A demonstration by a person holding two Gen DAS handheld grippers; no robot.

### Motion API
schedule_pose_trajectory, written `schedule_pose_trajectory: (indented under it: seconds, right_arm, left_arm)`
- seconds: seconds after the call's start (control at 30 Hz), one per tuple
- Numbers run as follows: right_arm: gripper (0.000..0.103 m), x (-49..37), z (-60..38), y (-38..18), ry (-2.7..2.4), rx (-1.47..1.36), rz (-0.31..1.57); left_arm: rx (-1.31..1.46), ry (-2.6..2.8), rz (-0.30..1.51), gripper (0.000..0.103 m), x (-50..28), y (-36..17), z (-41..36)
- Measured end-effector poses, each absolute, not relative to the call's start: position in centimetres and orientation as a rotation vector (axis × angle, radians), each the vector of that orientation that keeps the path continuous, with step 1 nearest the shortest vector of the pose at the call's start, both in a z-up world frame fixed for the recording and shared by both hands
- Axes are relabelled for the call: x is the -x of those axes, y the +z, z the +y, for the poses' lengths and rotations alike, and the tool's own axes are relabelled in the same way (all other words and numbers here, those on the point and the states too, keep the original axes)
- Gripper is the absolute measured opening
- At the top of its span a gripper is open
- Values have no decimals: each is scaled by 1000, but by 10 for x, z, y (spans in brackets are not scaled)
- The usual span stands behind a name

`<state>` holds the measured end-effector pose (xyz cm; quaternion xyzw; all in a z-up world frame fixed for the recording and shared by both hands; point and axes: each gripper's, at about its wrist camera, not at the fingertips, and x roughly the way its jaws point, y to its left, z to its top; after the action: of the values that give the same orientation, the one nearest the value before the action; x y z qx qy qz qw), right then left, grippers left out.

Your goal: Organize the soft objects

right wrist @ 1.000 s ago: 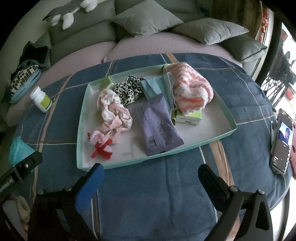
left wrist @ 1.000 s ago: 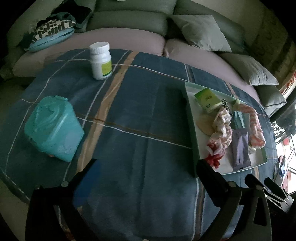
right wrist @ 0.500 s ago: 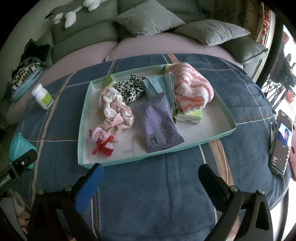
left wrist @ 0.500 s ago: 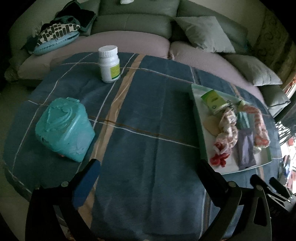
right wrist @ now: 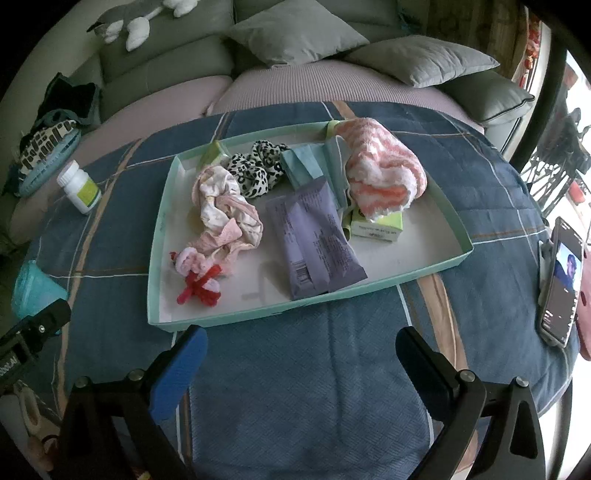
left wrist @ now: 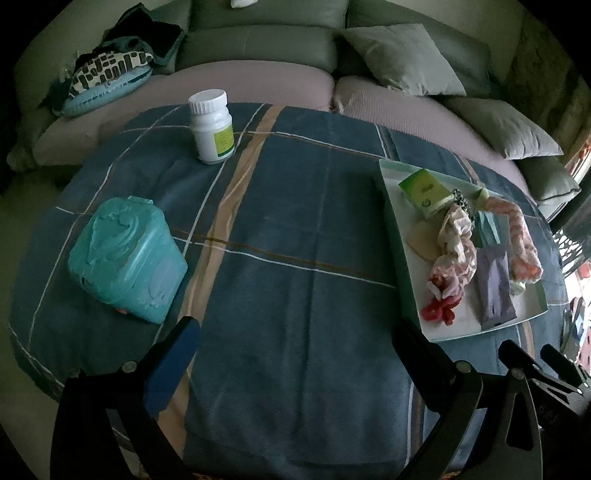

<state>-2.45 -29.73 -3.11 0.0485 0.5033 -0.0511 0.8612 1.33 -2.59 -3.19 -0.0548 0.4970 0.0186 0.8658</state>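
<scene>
A mint-rimmed white tray (right wrist: 424,275) (left wrist: 393,206) lies on the blue plaid cloth. In it are a pink crumpled scrunchie (right wrist: 225,210) (left wrist: 456,251), a leopard scrunchie (right wrist: 258,168), a red-and-pink hair tie (right wrist: 197,277) (left wrist: 441,306), a purple packet (right wrist: 314,236) (left wrist: 493,288), a pink-and-white fluffy sock (right wrist: 384,173) (left wrist: 521,240), folded teal cloths (right wrist: 314,162) and green boxes (right wrist: 376,225) (left wrist: 424,192). My right gripper (right wrist: 299,350) hovers open just in front of the tray. To the tray's left, my left gripper (left wrist: 295,339) is open over bare cloth.
A teal plastic container (left wrist: 127,258) lies left of my left gripper. A white pill bottle (left wrist: 212,125) (right wrist: 79,186) stands at the far side. A phone (right wrist: 559,280) rests at the right table edge. Sofa cushions (right wrist: 295,33) lie behind the table.
The left gripper has drawn back and swung left; the teal container and bottle shifted right in its view. The right view has barely changed.
</scene>
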Motion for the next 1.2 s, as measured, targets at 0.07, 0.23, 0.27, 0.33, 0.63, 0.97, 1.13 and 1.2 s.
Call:
schedule_pose_trajectory:
  seconds: [0.07, 0.23, 0.27, 0.33, 0.63, 0.97, 1.13, 1.2]
  right_arm:
    - [103, 24, -297, -31, -109, -100, 1058]
    - [103, 24, -297, -32, -109, -100, 1061]
    - [103, 24, -297, -32, -109, -101, 1062]
    - [103, 24, -298, -32, -108, -102, 1064]
    - [103, 23, -298, -33, -108, -97, 1065]
    - [103, 23, -298, -33, -108, -95, 1069]
    - [103, 22, -297, -33, -110, -96, 1069]
    - [103, 22, -298, -33, -110, -96, 1070]
  left_arm:
    - [106, 44, 1045, 103, -14, -32, -27]
    - [94, 64, 1048, 103, -14, -33, -26]
    - [94, 65, 1047, 103, -14, -33, -26]
    - [85, 77, 1046, 103, -14, -33, -26]
    - [46, 114, 1033, 103, -11, -30, -29]
    - [26, 141, 1028, 103, -10, -27, -28]
    - [22, 137, 1022, 103, -9, -27, -29]
    - [16, 141, 1016, 103, -8, -26, -29]
